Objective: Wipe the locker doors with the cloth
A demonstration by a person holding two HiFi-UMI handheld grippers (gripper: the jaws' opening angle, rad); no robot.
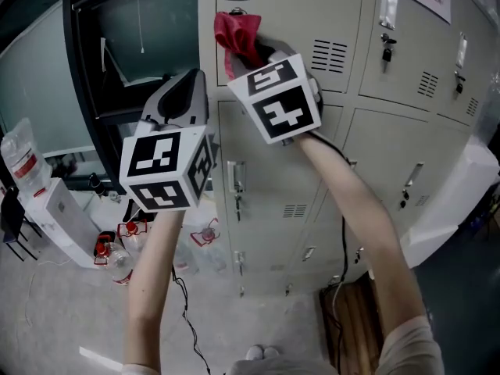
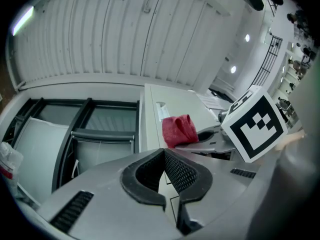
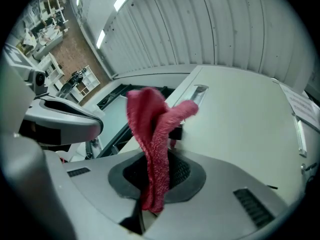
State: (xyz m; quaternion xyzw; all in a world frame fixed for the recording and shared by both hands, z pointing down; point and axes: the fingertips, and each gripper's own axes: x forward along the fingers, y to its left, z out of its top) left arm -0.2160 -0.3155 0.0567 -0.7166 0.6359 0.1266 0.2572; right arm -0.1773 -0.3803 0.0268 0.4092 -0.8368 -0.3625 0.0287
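Left gripper [image 2: 165,159] is held clear of the wiping path, fingers clenched on nothing | right gripper [image 3: 155,169] fingers are clamped on red cloth [image 3: 150,129] | cloth is raised against upper locker door [image 1: 289,22], seemingly for wiping.

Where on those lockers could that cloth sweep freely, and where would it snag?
Free: the upper door above its vent slots, right of the red cloth; the lower door between its handle and small vent. Crowded: padlocks hanging along the neighbouring doors' left edges.
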